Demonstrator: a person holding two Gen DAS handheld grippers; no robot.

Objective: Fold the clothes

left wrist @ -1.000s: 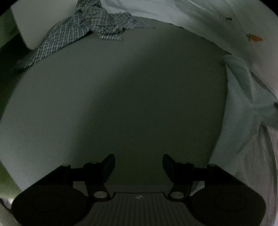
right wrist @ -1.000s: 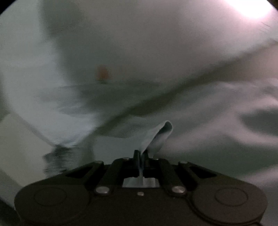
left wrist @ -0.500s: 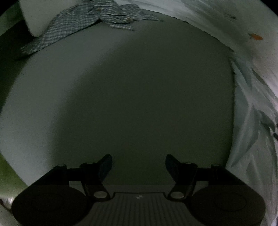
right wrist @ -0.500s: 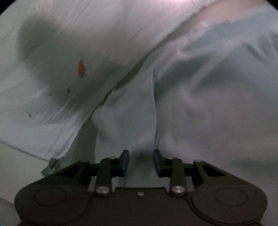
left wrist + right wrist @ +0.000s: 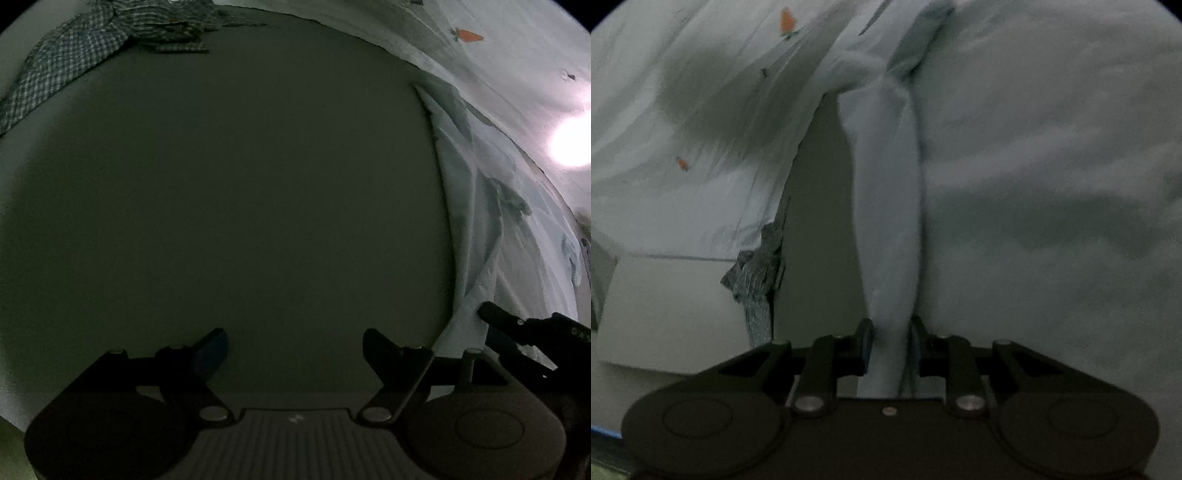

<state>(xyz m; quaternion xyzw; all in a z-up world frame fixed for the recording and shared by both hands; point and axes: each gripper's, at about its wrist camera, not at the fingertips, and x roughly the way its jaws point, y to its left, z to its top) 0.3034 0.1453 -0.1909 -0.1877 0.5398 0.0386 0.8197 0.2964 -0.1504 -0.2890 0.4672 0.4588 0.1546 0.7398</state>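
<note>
1. My right gripper [image 5: 889,345] has just been closing, and its jaws now sit narrow around a bunched ridge of the pale blue garment [image 5: 886,192]. The pads look to be pressing the cloth from both sides, so I judge this a pinch meant to gather an edge for folding.
2. The garment runs away from my right jaws as a long raised pleat, with the rest of it spread to the right on the bed.
3. My left gripper [image 5: 295,345] has just been opening and stands wide, nothing between its fingers. It points down over the bare dark surface [image 5: 240,184], probably the clear spot where the fold will be laid.
4. In the left view the garment's edge lies along the right, just beside my right-hand finger.
5. A checked shirt [image 5: 85,51] waits crumpled at the far side, well apart.
6. The carrot-print sheet [image 5: 683,110] lies beyond.
</note>
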